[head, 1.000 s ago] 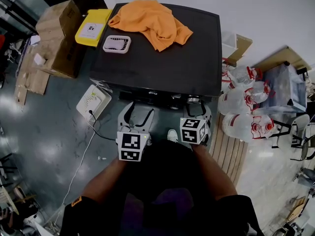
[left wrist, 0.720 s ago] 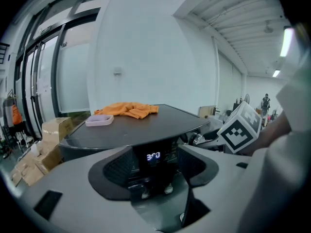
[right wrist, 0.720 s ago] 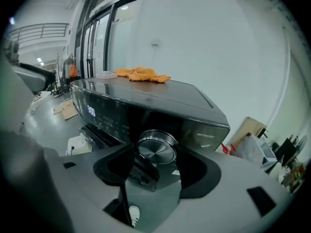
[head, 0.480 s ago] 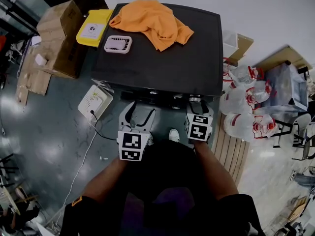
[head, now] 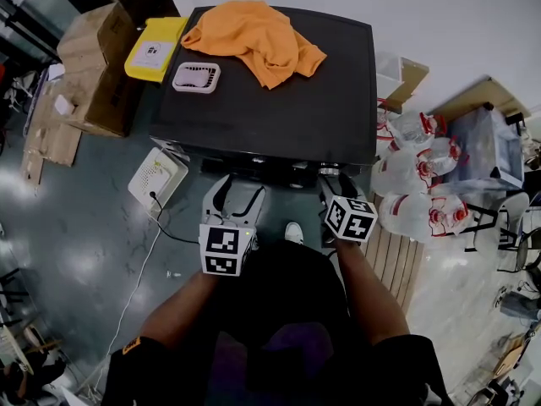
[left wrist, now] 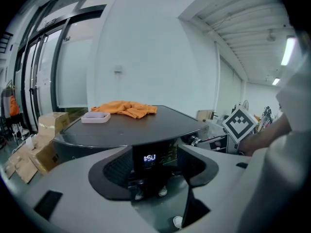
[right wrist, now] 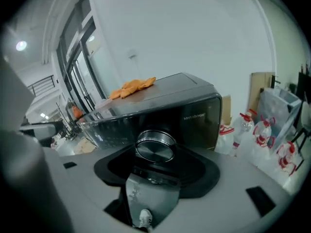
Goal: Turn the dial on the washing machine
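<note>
There's the round silver metal dial (right wrist: 155, 147), on the right end of the dark grey washing machine (head: 279, 100) front panel. Its flat face points out and its axis is level, aimed straight at the right hand-held gripper (right wrist: 157, 159). Those jaws, just closing a touch, clasp the dial's rim. The left hand-held gripper (left wrist: 154, 163) gapes wide, holding nothing.
</note>
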Motion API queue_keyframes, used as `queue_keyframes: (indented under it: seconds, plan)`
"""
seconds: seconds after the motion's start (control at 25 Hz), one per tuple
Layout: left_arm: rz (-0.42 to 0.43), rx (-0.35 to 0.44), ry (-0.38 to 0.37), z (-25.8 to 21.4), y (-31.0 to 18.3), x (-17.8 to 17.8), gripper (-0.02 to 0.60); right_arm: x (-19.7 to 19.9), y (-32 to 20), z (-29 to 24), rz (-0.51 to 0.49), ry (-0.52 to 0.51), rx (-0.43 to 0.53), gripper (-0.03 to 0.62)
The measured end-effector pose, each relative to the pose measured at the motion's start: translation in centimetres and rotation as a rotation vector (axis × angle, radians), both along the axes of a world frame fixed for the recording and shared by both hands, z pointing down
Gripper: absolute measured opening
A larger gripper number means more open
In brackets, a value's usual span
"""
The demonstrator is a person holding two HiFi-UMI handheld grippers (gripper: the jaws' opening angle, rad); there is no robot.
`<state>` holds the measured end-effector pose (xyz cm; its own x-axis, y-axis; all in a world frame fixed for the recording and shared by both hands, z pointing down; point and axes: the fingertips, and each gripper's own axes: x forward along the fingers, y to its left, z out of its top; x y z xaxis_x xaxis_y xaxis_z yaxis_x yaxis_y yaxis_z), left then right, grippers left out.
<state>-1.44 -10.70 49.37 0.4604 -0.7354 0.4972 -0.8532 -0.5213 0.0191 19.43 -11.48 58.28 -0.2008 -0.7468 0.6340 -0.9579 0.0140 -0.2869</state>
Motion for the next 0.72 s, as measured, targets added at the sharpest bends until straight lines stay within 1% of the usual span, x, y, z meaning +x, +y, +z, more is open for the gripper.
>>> queue_keyframes:
  seconds: [0.16,0.2,0.24,0.32,0.4,0.48,0.6,0.72]
  plan:
    - [0.002,0.004,-0.007,0.0,0.0,0.1,0.29,-0.3,0.4,-0.4,-0.069,0.303,0.014,0.296]
    - [0.003,0.004,-0.009,0.0,0.0,0.1,0.29,-0.6,0.4,-0.6,-0.092,0.364,0.023,0.298]
    - [0.003,0.004,-0.012,0.0,0.0,0.0,0.29,-0.9,0.3,-0.8,-0.111,0.411,0.029,0.298]
    - [0.004,0.003,-0.016,0.1,0.0,0.0,0.29,-1.3,0.1,-1.0,-0.137,0.473,0.034,0.298]
    - [0.007,0.003,-0.019,0.2,0.2,0.0,0.29,-1.3,-0.1,-0.8,-0.141,0.489,0.024,0.298]
    - [0.009,0.004,-0.022,0.2,0.3,0.0,0.29,-1.2,-0.1,-0.5,-0.13,0.473,0.01,0.296]
    - [0.007,0.004,-0.022,0.2,0.3,-0.2,0.29,-1.1,-0.2,-0.4,-0.102,0.435,0.005,0.27]
    - [0.004,0.002,-0.019,0.3,0.3,-0.3,0.29,-0.8,-0.2,-0.1,-0.067,0.368,0.001,0.267]
